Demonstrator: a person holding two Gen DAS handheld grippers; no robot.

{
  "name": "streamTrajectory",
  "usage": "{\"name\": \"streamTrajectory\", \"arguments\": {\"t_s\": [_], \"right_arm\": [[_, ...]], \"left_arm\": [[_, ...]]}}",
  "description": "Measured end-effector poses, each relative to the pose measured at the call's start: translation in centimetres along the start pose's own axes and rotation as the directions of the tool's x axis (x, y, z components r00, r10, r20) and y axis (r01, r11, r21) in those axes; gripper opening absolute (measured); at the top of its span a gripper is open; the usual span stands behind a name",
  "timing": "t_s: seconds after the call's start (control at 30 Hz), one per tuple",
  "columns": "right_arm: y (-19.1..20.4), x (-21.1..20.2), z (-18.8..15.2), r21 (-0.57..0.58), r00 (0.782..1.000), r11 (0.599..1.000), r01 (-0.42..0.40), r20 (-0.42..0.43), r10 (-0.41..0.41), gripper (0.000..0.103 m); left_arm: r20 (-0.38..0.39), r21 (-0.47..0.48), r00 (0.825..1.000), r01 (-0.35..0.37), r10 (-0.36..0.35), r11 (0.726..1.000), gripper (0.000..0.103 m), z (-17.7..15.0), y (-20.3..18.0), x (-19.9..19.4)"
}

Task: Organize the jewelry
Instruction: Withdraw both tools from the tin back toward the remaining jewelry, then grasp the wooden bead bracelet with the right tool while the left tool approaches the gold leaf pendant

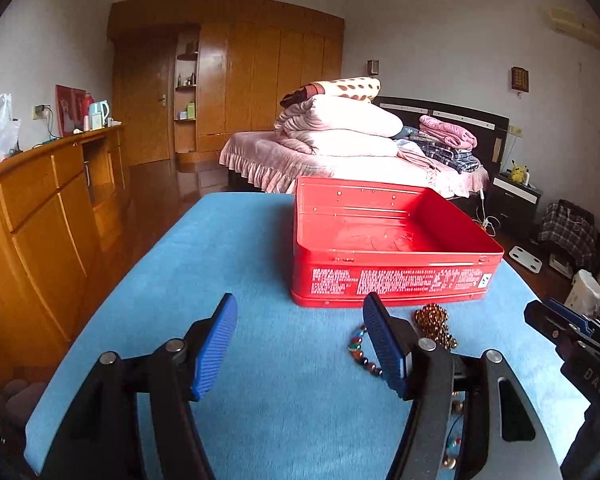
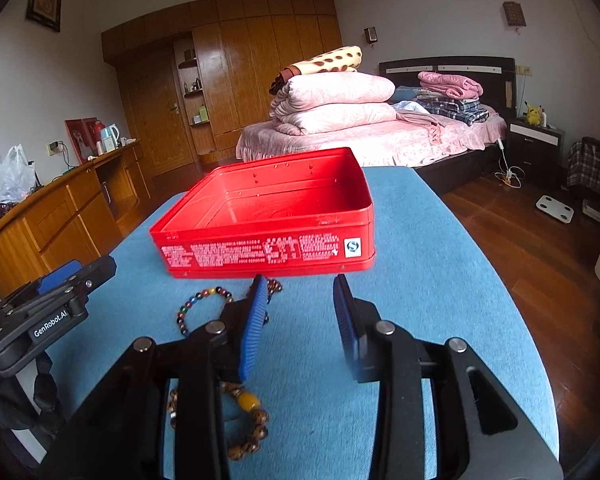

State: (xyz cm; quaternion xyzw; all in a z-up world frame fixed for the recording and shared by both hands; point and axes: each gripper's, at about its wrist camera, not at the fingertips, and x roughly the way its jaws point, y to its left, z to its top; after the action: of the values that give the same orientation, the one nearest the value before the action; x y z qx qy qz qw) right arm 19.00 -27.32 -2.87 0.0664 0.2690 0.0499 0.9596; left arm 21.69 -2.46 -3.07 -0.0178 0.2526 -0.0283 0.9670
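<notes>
An open red tin box [image 1: 392, 236] stands on the blue table, also in the right wrist view [image 2: 268, 216]; it looks empty. In front of it lie a multicoloured bead bracelet [image 1: 360, 346] [image 2: 198, 304], a heap of gold-brown beads [image 1: 434, 322] and a brown bead bracelet with a yellow bead [image 2: 248, 420], partly hidden under the right gripper. My left gripper [image 1: 300, 344] is open and empty, left of the bracelets. My right gripper [image 2: 302, 320] is open and empty, above the table just before the box.
The blue cloth table [image 1: 260, 256] ends behind the box. A wooden sideboard [image 1: 40, 200] runs along the left. A bed with folded quilts [image 1: 340, 136] stands behind, with wooden floor [image 2: 520, 232] to the right.
</notes>
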Motion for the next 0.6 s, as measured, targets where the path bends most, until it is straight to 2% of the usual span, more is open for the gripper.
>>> {"name": "streamTrajectory", "arguments": {"t_s": [0.3, 0.6], "right_arm": [[1.9, -1.0, -4.8, -0.023, 0.995, 1.0, -0.021, -0.103, 0.018, 0.034], [2.4, -1.3, -6.3, -0.033, 0.991, 0.999, -0.03, -0.134, 0.025, 0.034]], "left_arm": [[-0.04, 0.012, 0.999, 0.004, -0.004, 1.0, 0.067, -3.4, -0.2, -1.8], [-0.051, 0.011, 0.999, -0.005, 0.006, 1.0, 0.067, -5.5, -0.5, -2.9]]}}
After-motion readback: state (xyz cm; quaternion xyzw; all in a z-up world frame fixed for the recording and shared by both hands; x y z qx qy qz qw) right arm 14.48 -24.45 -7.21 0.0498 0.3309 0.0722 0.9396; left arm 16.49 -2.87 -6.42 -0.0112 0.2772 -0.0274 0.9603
